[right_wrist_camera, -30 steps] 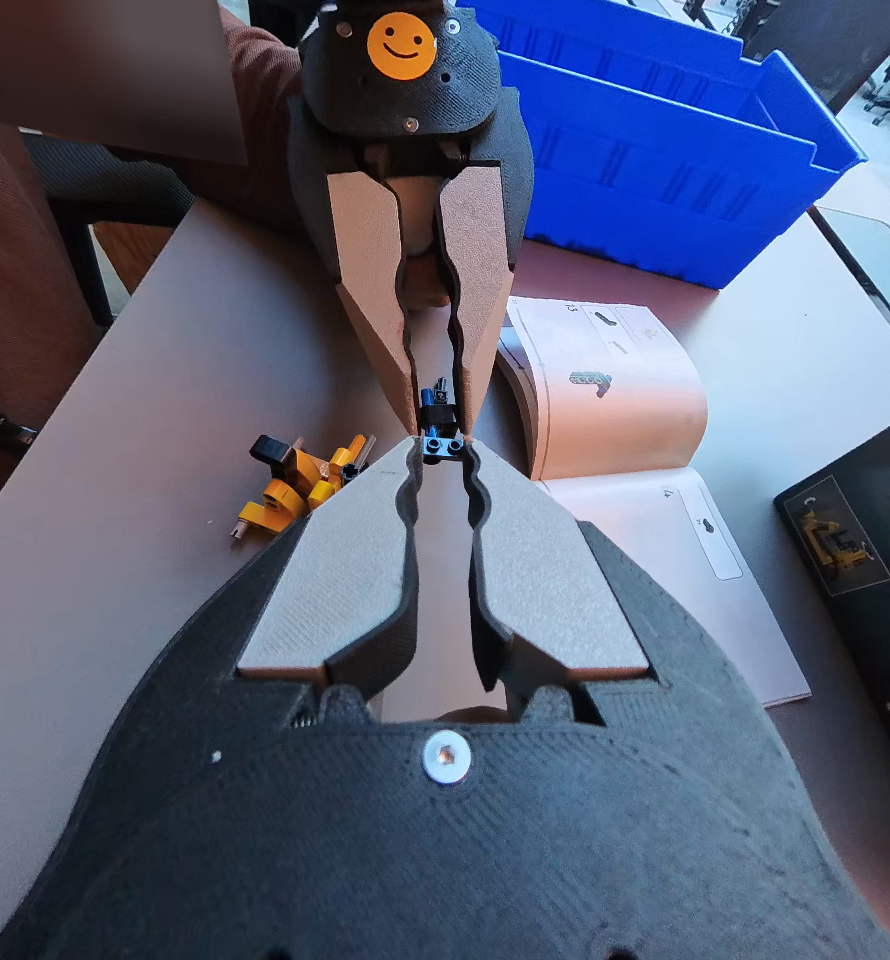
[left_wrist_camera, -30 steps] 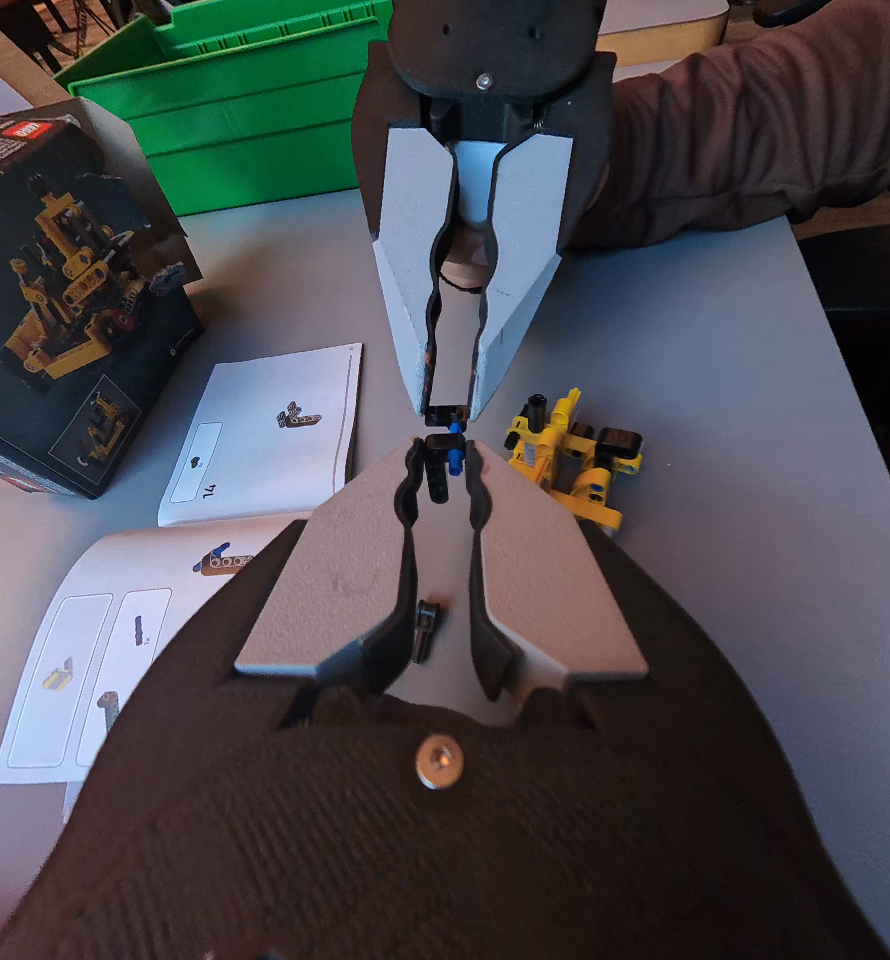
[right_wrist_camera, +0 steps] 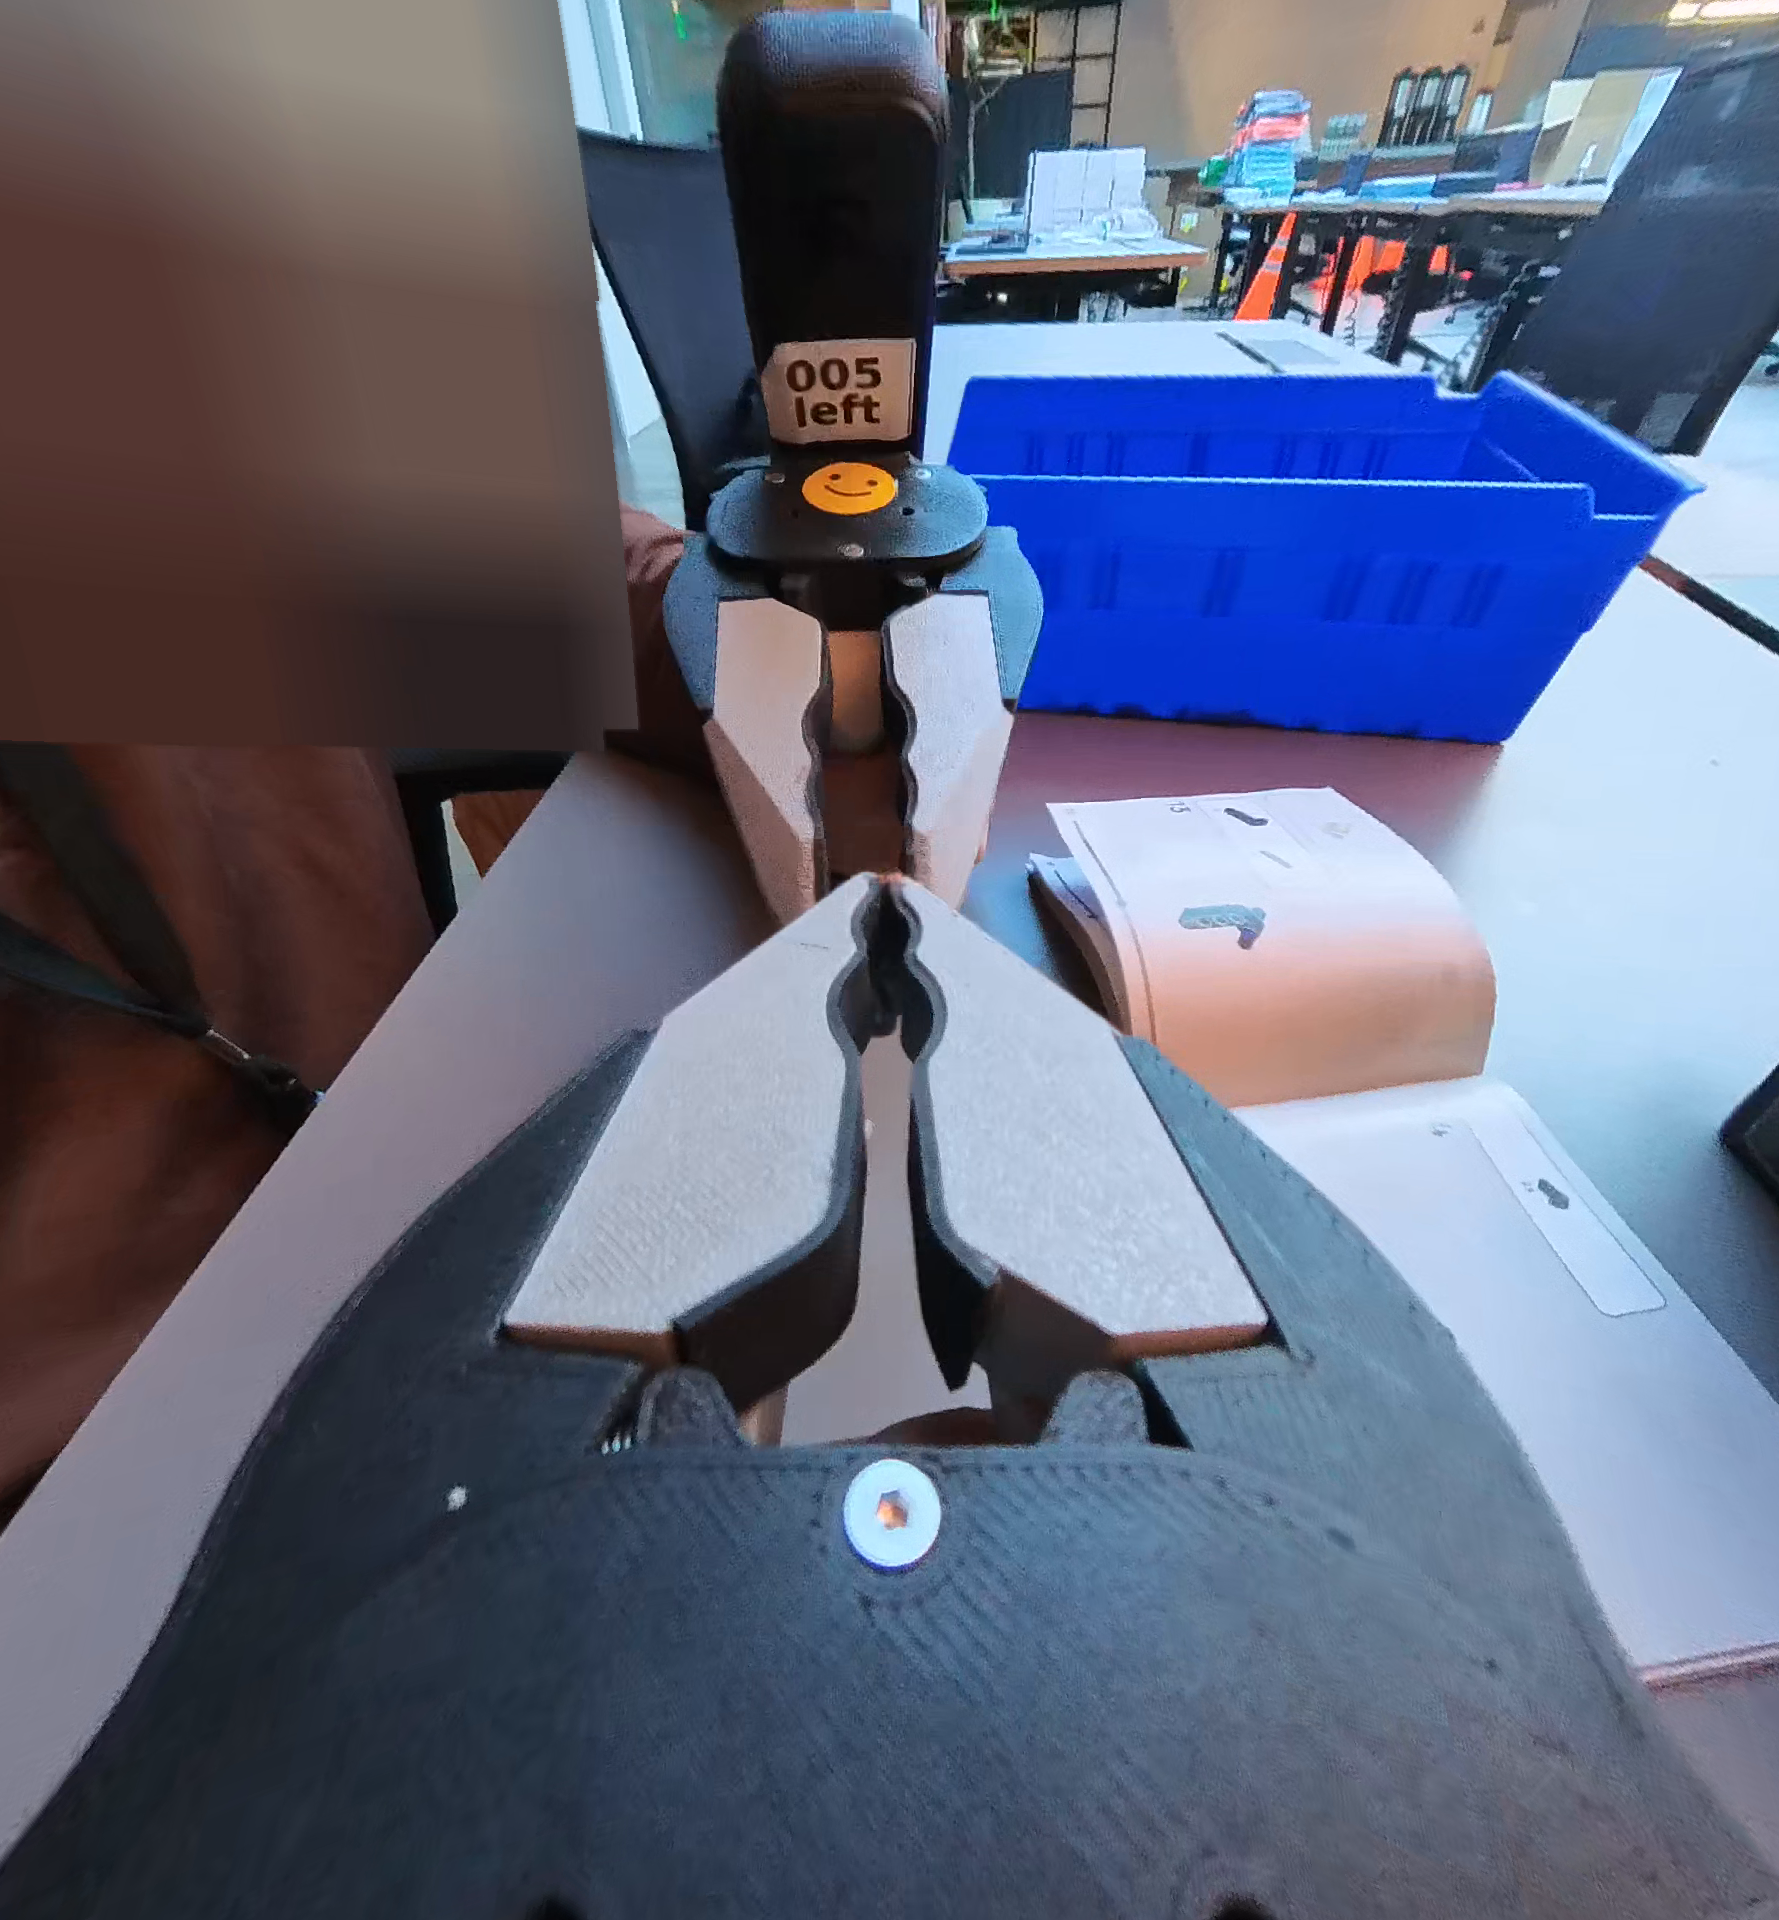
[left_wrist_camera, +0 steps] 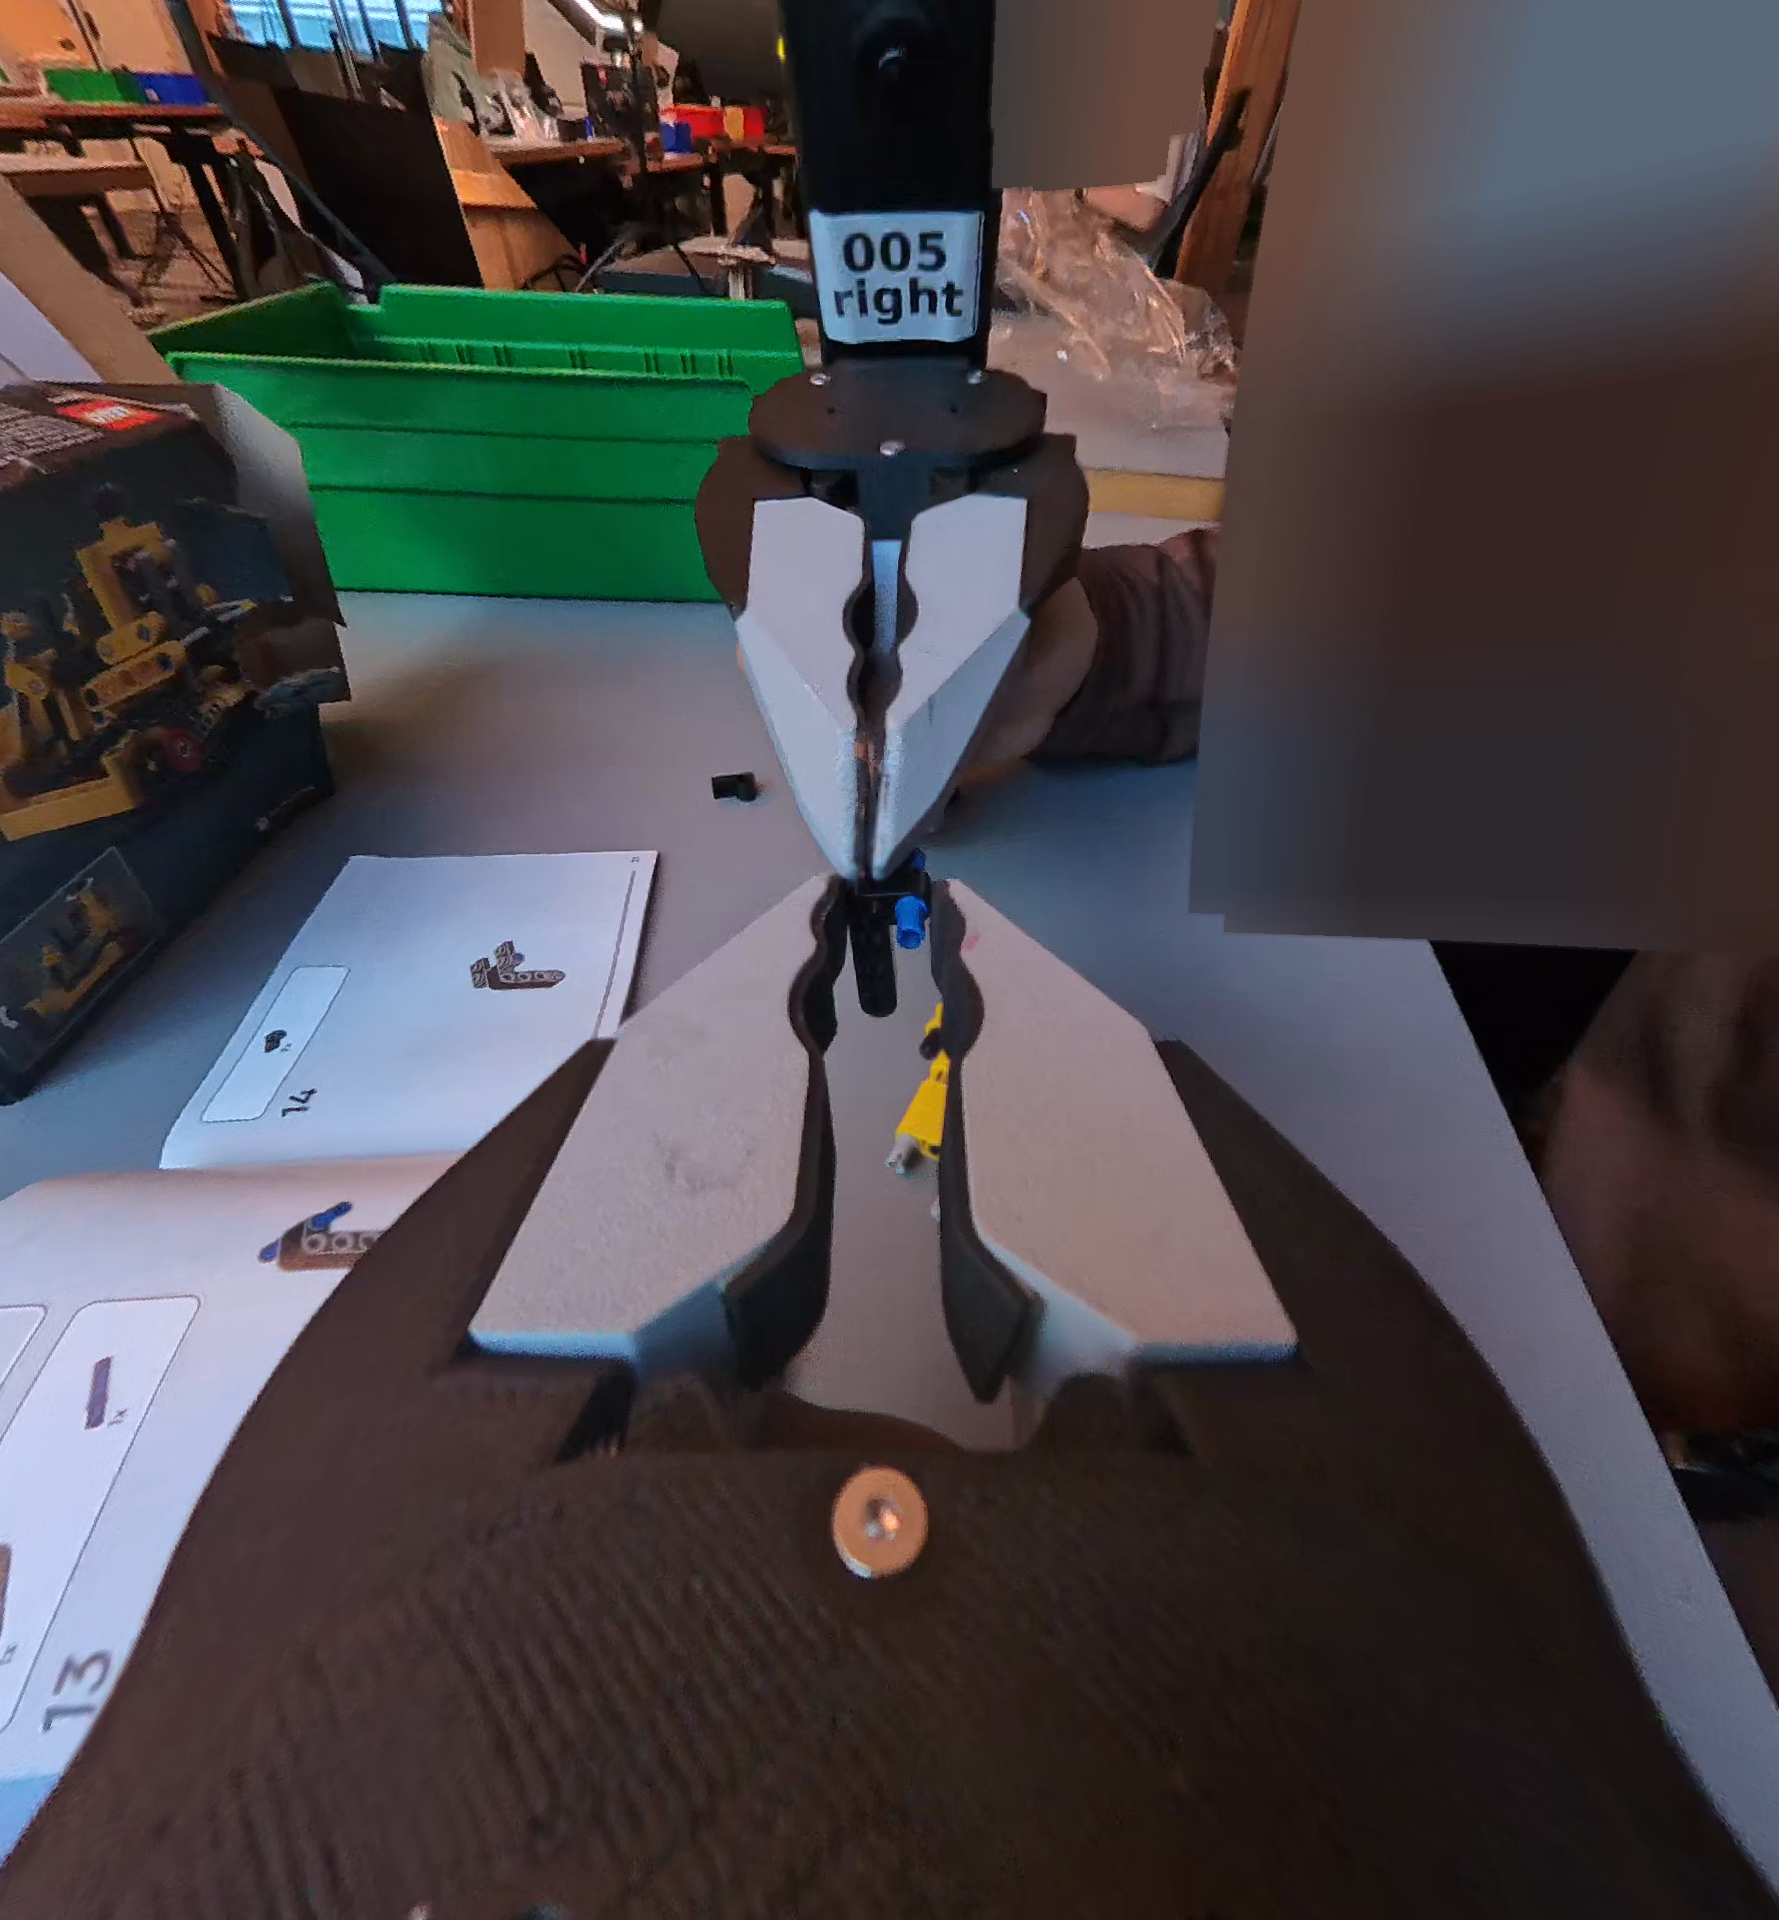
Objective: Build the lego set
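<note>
Piece in hand: a small black lego beam (left_wrist_camera: 872, 961) with a blue pin (left_wrist_camera: 908, 921) sits between the 2 grippers, held above the grey tabletop (left_wrist_camera: 1124, 862), tip to tip.
Left gripper (left_wrist_camera: 880, 902): fingers nearly together, clamped on the near end of the beam.
Right gripper (right_wrist_camera: 883, 885): fingers pressed together at the tips; from the left wrist view they seem to pinch the beam's far end, but the contact is too small to confirm.
Handling: I judge the beam light, stiff and smooth, so it can twist or pop out of a pinch; hold it on its flat sides, clear of the pin, and push straight along the pin's axis.
Other parts: a yellow piece (left_wrist_camera: 921, 1117) lies on the tabletop under the left fingers; a small black piece (left_wrist_camera: 732, 787) lies apart, near the green bin (left_wrist_camera: 511, 457).
Reference: the open instruction booklet (left_wrist_camera: 428, 997) lies beside the set's box (left_wrist_camera: 106, 707).
Hidden: in the right wrist view the beam is lost behind the closed fingertips; most of the yellow piece is covered; whether the pin is fully seated cannot be told.
</note>
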`<action>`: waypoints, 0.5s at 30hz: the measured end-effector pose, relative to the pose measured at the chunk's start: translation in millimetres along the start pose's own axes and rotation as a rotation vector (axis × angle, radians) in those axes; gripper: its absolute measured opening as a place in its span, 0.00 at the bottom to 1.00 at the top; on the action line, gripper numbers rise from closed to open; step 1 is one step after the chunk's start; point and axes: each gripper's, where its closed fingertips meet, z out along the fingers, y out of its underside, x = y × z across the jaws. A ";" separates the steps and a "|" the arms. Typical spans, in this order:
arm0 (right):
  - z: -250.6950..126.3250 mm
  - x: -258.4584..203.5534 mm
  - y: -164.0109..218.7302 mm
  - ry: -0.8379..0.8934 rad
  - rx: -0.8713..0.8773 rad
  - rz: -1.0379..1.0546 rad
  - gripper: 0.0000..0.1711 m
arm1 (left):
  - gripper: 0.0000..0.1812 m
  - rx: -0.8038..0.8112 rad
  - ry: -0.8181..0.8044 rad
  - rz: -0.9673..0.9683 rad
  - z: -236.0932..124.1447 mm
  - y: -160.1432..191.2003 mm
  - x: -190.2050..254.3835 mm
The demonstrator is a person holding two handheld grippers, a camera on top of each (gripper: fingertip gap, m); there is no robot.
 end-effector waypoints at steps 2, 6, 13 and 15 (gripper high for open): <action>-1.2 3.6 0.7 0.019 -0.002 -0.005 0.00 | 0.07 -0.001 -0.021 0.011 -0.4 0.1 -2.8; -16.0 38.3 17.4 0.189 -0.102 0.009 0.00 | 0.07 -0.073 -0.147 -0.006 -5.5 11.1 -29.4; -31.6 58.0 49.6 0.285 -0.306 0.046 0.03 | 0.07 -0.144 -0.224 -0.065 -11.2 23.4 -48.5; -35.7 59.0 61.8 0.293 -0.387 0.044 0.06 | 0.07 -0.149 -0.227 -0.063 -10.9 24.1 -48.7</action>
